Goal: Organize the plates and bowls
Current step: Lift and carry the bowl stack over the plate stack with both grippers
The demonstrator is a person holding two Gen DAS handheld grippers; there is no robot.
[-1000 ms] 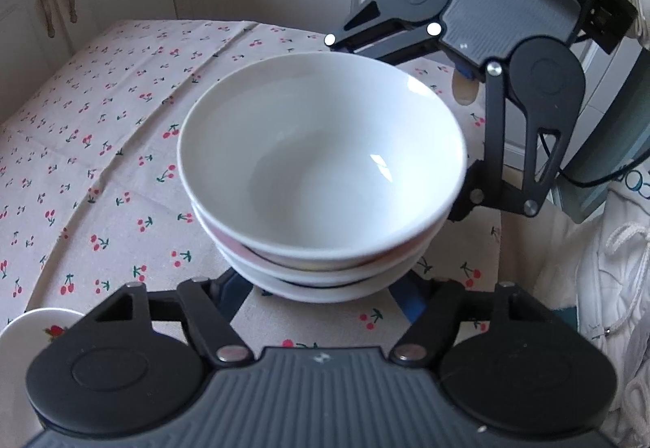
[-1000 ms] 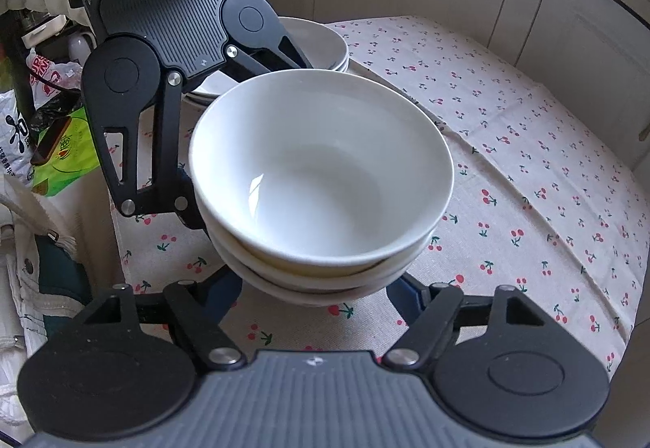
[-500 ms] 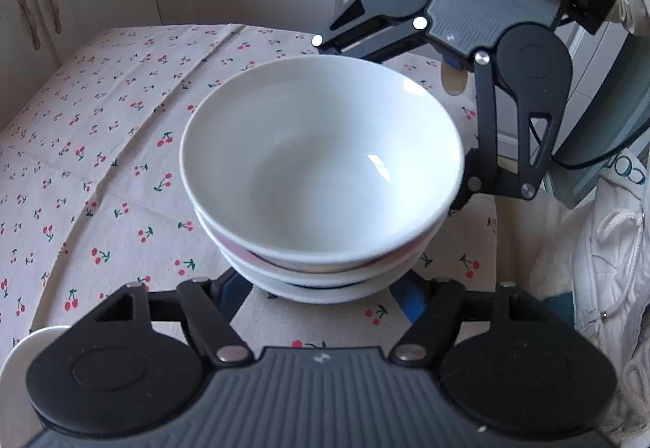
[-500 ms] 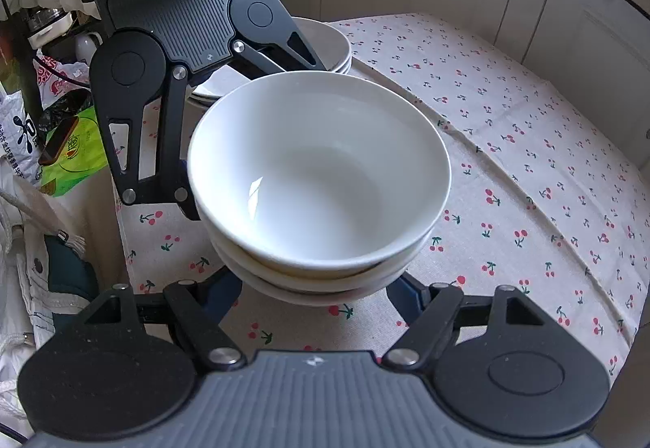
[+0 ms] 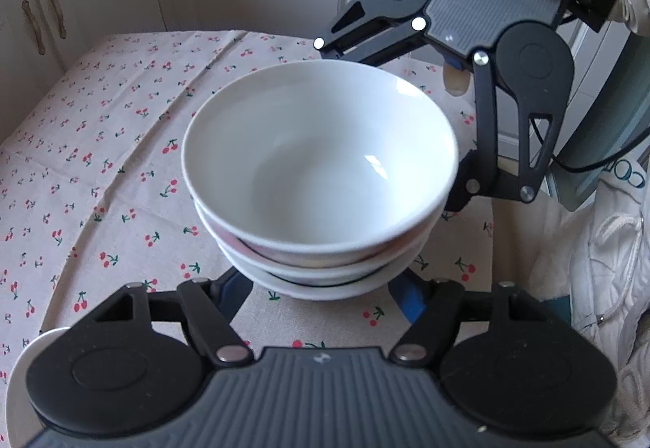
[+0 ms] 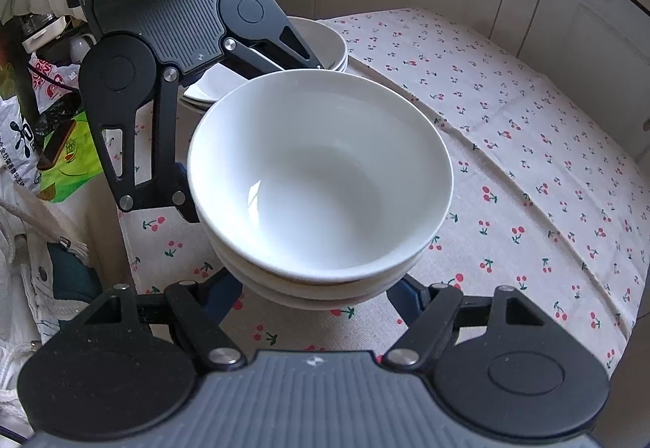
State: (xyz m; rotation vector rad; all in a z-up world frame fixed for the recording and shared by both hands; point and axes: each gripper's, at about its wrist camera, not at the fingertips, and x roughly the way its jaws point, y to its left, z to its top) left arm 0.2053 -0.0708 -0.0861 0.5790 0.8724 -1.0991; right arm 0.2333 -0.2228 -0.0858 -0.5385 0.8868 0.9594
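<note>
While both grippers, left gripper (image 5: pixel 321 285) and right gripper (image 6: pixel 313 287), clamp it from opposite sides, seemingly lifted, the stack of white bowls (image 5: pixel 321 171) sits upright, mouths up.

The stacked bowls (image 5: pixel 321 163) look like glazed white ceramic — smooth and glossy, catching a bright highlight inside. The tablecloth (image 5: pixel 101 171) is matt woven fabric, creased, printed with small cherries. Both grippers are matt black plastic with ribbed grey panels and shiny metal pivot pins — the left gripper (image 5: pixel 321 295), the right gripper (image 6: pixel 315 295).
</note>
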